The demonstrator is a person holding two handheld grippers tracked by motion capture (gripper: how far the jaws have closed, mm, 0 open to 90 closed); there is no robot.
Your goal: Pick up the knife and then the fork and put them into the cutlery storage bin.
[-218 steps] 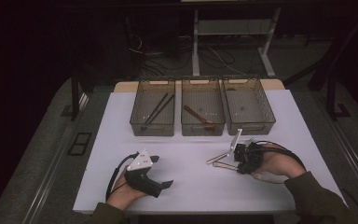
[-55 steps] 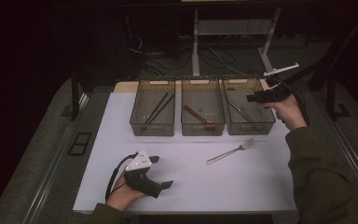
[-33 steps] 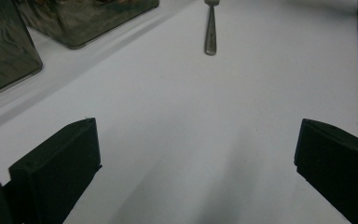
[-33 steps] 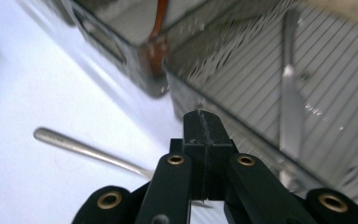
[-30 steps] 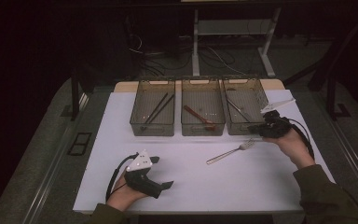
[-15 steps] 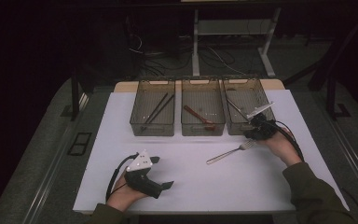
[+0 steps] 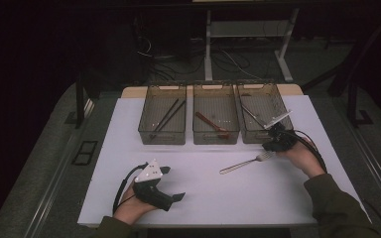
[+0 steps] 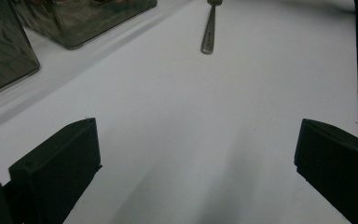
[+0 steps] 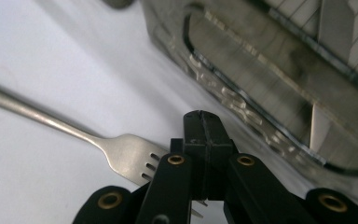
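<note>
White table top (image 7: 218, 198), dark room behind it, three clear bins along the far edge. Fork (image 7: 247, 163) lies flat on the sheet in front of the right bin (image 7: 263, 117), tines toward my right gripper (image 7: 270, 147). In the right gripper view its jaws are pressed together, nothing between them, tip right over the fork's tines (image 9: 130, 156); I can't tell if it touches. Left gripper (image 7: 176, 197) rests near the front edge, well apart from the fork, jaws spread wide over bare sheet. Left bin (image 7: 162, 120) holds dark sticks, middle bin (image 7: 215, 119) a reddish utensil.
</note>
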